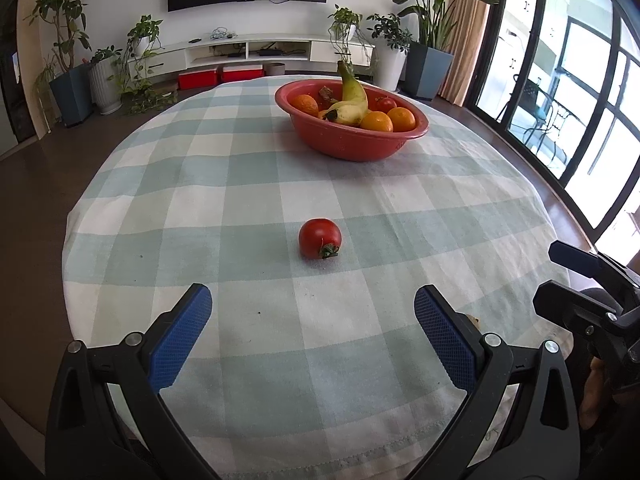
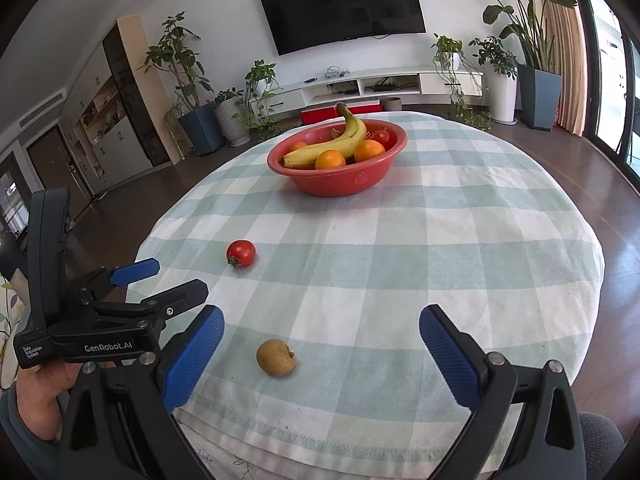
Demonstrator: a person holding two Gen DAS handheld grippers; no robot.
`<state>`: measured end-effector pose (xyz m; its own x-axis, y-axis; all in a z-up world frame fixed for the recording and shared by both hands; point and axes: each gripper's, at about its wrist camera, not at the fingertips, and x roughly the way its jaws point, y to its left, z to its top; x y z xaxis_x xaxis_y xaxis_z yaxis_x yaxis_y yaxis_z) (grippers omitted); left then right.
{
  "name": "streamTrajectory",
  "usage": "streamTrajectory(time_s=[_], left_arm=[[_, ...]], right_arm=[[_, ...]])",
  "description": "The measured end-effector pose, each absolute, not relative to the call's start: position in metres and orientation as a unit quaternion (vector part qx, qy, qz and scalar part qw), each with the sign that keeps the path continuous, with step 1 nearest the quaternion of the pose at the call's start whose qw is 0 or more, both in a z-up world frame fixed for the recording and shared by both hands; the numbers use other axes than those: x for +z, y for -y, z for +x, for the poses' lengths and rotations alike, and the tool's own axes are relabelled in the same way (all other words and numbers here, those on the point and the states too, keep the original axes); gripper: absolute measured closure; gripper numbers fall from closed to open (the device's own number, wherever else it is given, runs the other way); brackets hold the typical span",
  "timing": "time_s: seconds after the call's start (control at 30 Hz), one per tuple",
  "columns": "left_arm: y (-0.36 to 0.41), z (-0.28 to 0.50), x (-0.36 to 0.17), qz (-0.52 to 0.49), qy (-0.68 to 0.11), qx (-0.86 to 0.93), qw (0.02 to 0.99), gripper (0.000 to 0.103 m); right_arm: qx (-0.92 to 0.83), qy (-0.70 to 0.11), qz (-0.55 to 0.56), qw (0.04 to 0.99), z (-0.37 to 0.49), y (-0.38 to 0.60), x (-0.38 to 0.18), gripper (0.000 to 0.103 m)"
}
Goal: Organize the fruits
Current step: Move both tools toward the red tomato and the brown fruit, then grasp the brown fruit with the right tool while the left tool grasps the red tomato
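A red tomato (image 1: 319,238) lies on the checked tablecloth (image 1: 240,200), ahead of my open, empty left gripper (image 1: 313,300). It also shows in the right wrist view (image 2: 241,253). A small brown round fruit (image 2: 276,357) lies near the table's front edge, between the fingers of my open, empty right gripper (image 2: 321,322) and just ahead of them. A red bowl (image 1: 352,142) at the far side holds a banana (image 1: 352,98), oranges (image 1: 377,122) and a small tomato; it also shows in the right wrist view (image 2: 338,178). The left gripper appears in the right wrist view (image 2: 168,278).
The round table's cloth (image 2: 440,240) hangs over the edges. The right gripper's body (image 1: 592,296) sits at the table's right front edge. Beyond the table are potted plants (image 1: 72,80), a TV cabinet (image 1: 248,50) and glass doors (image 1: 580,80).
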<state>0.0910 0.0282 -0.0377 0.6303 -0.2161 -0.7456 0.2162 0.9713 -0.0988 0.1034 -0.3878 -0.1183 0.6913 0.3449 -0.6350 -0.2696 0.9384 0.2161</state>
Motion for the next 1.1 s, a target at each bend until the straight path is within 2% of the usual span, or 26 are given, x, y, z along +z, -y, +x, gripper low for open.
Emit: streamTrajectory(time_s=[0.3,0.57,0.67,0.77,0.9,1.0,1.1], left_arm=[[-0.031,0.093,-0.042,0.002,-0.416,-0.109,0.903,0.000],[-0.041,0.097,-0.046,0.006,-0.410,-0.093,0.907,0.000],[-0.043,0.100,-0.046,0.010,-0.420,-0.089,0.903,0.000],[-0.045,0.107,-0.049,0.012,-0.440,-0.093,0.893,0.000],[-0.043,0.111,-0.044,0.035,-0.431,-0.119,0.894,0.000],[-0.042,0.115,-0.038,0.043,-0.428,-0.142,0.892,0.000],[-0.041,0.121,-0.037,0.049,-0.435,-0.150,0.886,0.001]], right_arm=[[0.177,-0.359,0.032,0.916,0.099,0.377,-0.121,0.003],[0.189,-0.370,0.009,0.910,0.098,0.367,-0.129,0.017],[0.195,-0.380,0.002,0.904,0.100,0.364,-0.133,0.027],[0.199,-0.391,-0.005,0.899,0.101,0.360,-0.139,0.031],[0.206,-0.405,-0.016,0.891,0.103,0.354,-0.146,0.035],[0.210,-0.422,-0.020,0.882,0.107,0.350,-0.154,0.045],[0.215,-0.425,-0.025,0.879,0.107,0.346,-0.157,0.049]])
